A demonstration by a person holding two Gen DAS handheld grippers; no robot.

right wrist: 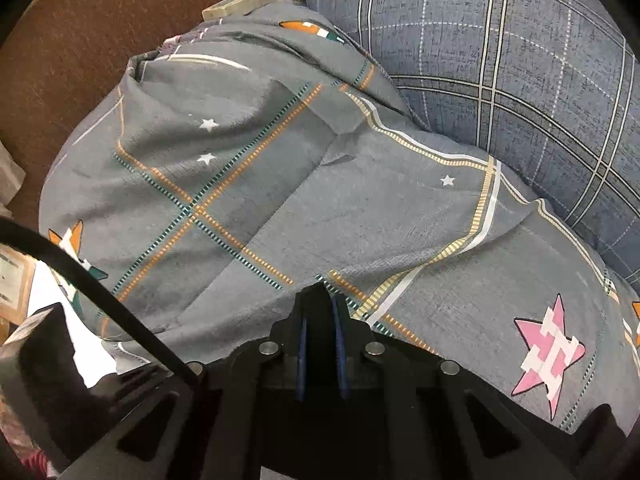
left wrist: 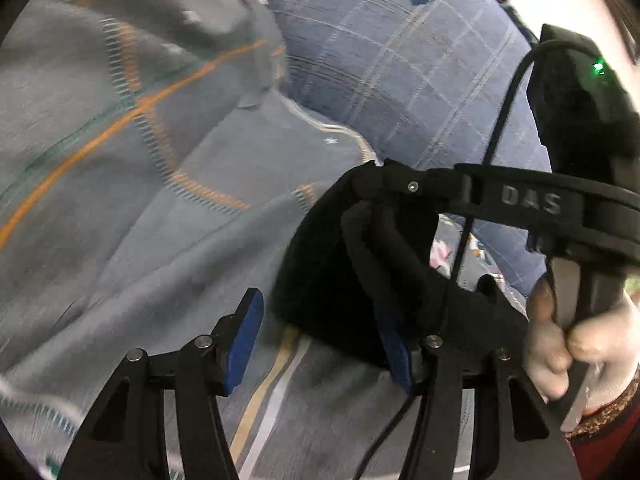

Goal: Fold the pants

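In the left wrist view, the left gripper (left wrist: pixel 320 332) points down over the bedding with its blue-padded fingers (left wrist: pixel 244 340) spread apart. Black pants (left wrist: pixel 320 264) lie bunched between and just ahead of them; the fabric drapes over the right-hand finger, while the left-hand finger stands clear of it, so the jaws are released, not pinching. Just past the right finger, the right gripper (left wrist: pixel 384 188) reaches in from the right, its tip buried in the top of the pants. A gloved hand (left wrist: pixel 568 344) clasps its handle, with a black cable (left wrist: pixel 492 136) running along it. Beyond the fingers spreads a grey patterned quilt (left wrist: pixel 140 160), blurred, and farther ahead a blue plaid pillow (left wrist: pixel 400 80).

In the right wrist view, the right gripper (right wrist: pixel 320 312) tilts steeply down, its jaws clenched; a strip of black fabric seems nipped between the blue pads, though it is hard to tell apart from the black fingers. Ahead lies the quilt (right wrist: pixel 260 180) with a pink star (right wrist: pixel 548 352) to the right, the pillow (right wrist: pixel 520 60) beyond, and a brown floor (right wrist: pixel 80 40) to the left.
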